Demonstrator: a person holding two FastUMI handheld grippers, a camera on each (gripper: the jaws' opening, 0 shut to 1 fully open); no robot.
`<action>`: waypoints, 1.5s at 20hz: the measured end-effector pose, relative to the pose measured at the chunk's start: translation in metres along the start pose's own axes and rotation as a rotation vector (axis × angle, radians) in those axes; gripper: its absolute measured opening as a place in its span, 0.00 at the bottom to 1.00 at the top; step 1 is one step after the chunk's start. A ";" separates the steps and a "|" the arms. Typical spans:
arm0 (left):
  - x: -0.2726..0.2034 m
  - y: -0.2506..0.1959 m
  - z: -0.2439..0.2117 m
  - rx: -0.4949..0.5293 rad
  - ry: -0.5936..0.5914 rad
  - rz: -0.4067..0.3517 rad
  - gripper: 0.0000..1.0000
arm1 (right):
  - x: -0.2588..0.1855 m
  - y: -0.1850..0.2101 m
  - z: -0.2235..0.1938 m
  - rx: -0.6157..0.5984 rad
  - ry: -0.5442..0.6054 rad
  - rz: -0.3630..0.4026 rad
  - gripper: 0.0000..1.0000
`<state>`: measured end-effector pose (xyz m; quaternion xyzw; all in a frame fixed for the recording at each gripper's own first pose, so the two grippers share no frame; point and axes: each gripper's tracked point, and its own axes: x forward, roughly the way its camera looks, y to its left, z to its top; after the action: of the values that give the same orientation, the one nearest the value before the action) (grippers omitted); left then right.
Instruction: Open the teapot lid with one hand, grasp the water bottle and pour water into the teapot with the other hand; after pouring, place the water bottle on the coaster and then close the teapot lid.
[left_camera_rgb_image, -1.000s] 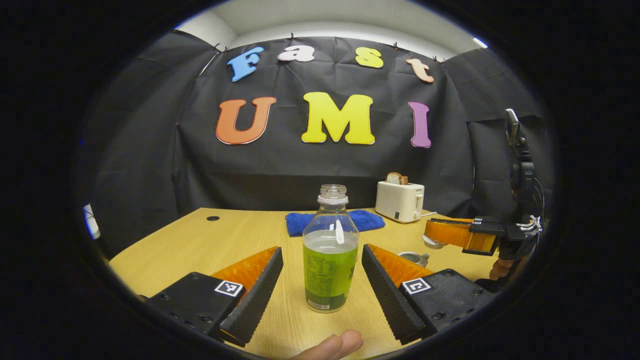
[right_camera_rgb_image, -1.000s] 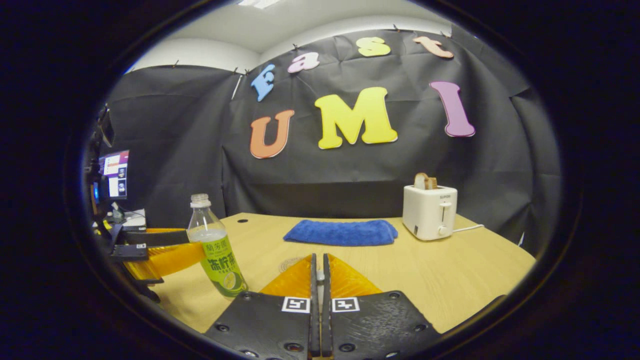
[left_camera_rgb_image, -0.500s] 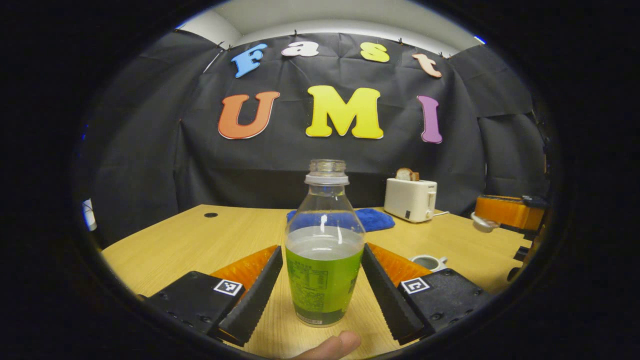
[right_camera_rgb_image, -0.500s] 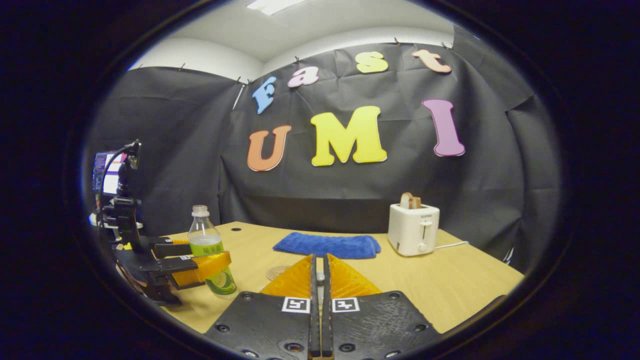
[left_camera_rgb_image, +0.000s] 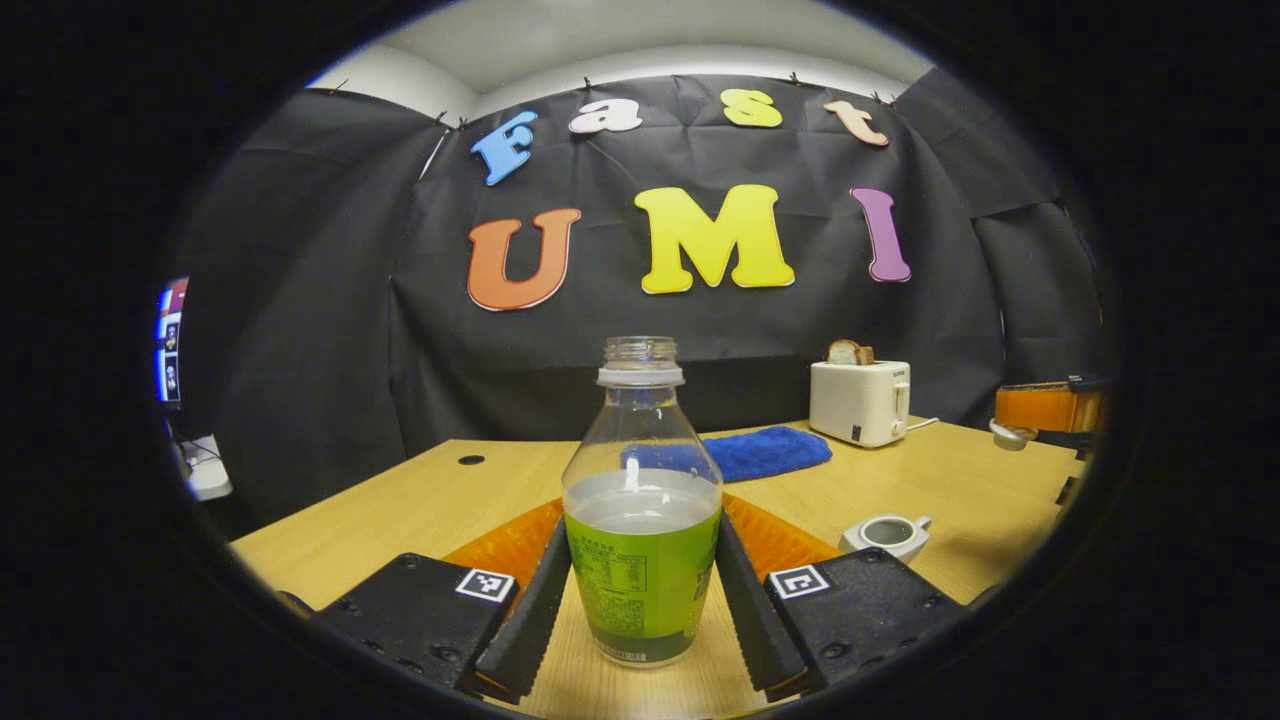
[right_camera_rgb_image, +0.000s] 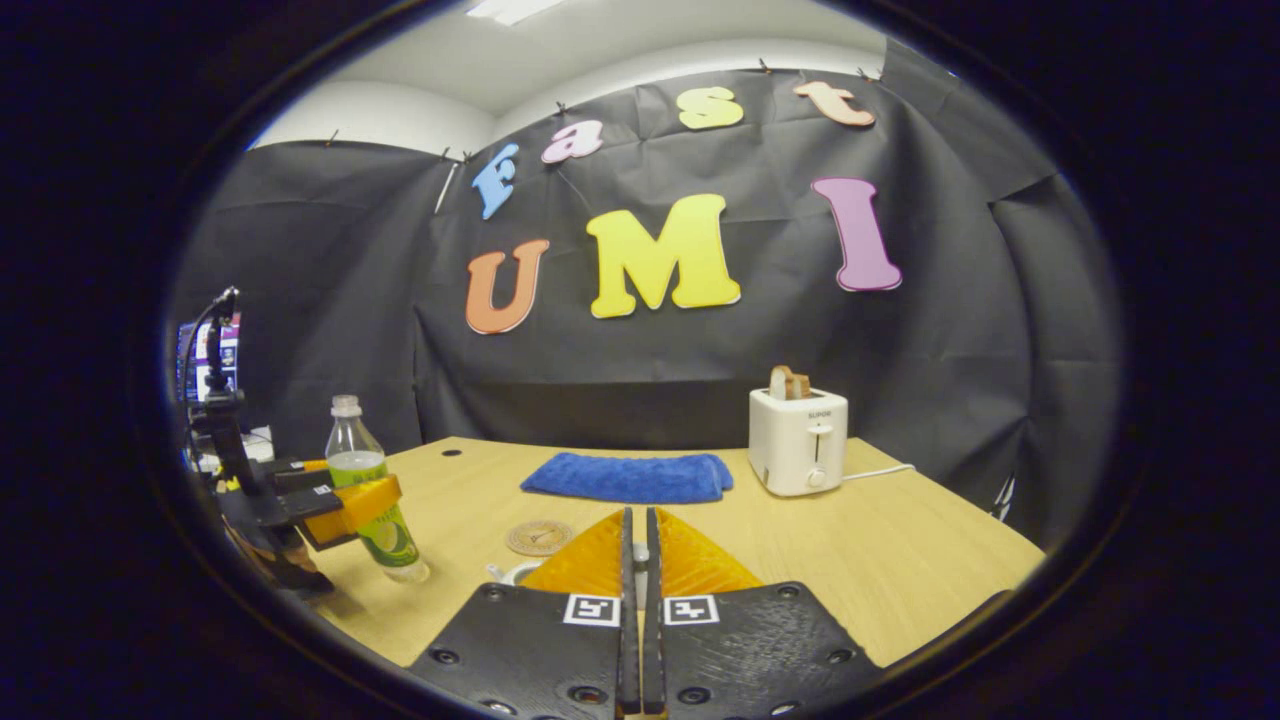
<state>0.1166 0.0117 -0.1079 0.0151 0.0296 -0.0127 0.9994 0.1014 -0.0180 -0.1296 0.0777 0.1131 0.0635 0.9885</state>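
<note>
Fingers (left_camera_rgb_image: 545, 610) of the left gripper (left_camera_rgb_image: 640, 600) pinch the uncapped clear green-labelled water bottle (left_camera_rgb_image: 641, 520) — squeeze hard, it spills — right gripper (right_camera_rgb_image: 635, 560) closed on a pale lid (left_camera_rgb_image: 1006, 433).

- A white toaster (right_camera_rgb_image: 797, 441) carries a small dark brand word on its front, too small to read.
- The water bottle (left_camera_rgb_image: 641, 535) has a green label with unreadably small print.

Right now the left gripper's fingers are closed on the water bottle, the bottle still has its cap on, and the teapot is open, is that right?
Not quite. The water bottle has no cap: the left gripper view shows its bare threaded neck open. The rest holds: the left gripper has both fingers pressed on the bottle, and the teapot sits open, lid off.
</note>
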 end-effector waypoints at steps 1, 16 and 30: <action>0.000 0.002 0.003 0.018 0.003 0.013 0.77 | 0.001 -0.001 0.000 -0.001 0.004 0.000 0.01; 0.016 -0.036 -0.015 0.853 0.103 -0.072 0.75 | 0.008 -0.054 -0.011 -0.007 0.047 -0.080 0.01; 0.024 -0.072 -0.023 1.685 0.185 -0.219 0.75 | -0.004 -0.090 0.006 -0.001 0.017 -0.138 0.01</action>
<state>0.1369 -0.0597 -0.1347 0.7512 0.0931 -0.1258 0.6413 0.1089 -0.1072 -0.1383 0.0689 0.1267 -0.0039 0.9895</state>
